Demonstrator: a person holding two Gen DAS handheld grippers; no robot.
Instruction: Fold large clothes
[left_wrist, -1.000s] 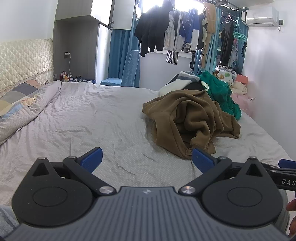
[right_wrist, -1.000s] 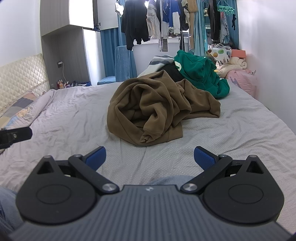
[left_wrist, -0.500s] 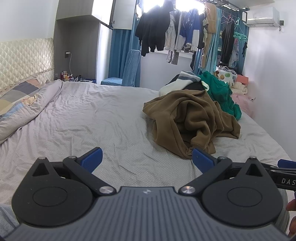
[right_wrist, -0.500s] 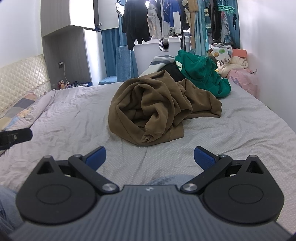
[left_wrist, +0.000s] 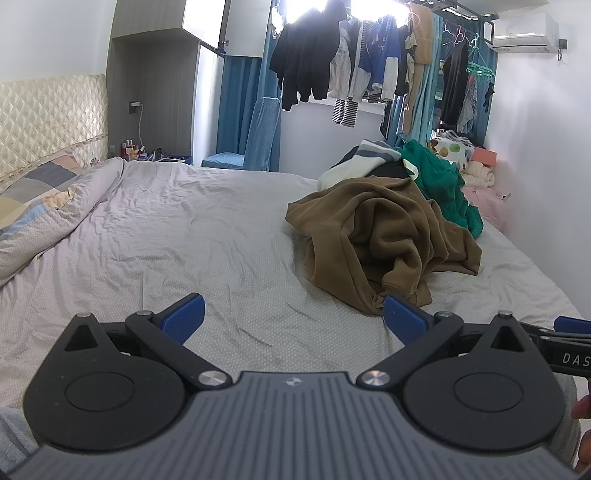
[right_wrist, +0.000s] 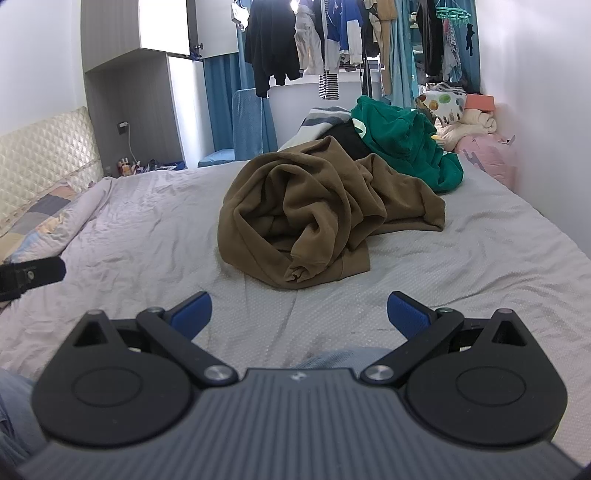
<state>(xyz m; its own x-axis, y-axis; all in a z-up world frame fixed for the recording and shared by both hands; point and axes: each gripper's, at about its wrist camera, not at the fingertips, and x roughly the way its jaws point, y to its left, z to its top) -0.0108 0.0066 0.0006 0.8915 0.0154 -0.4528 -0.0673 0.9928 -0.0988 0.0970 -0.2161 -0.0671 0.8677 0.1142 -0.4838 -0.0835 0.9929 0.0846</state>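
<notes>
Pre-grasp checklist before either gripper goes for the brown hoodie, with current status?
1. Left gripper open, nothing between its fingers: ok.
2. Right gripper open, nothing between its fingers: ok.
3. Brown hoodie within view of both cameras, ahead of the fingers, untouched: ok.
4. Hoodie spread flat for folding: not ok, it lies crumpled in a heap.
5. Hoodie separate from the green garment behind it: cannot tell, they overlap at the back.
6. Bed sheet bare to the left of the heap for spreading: ok.
</notes>
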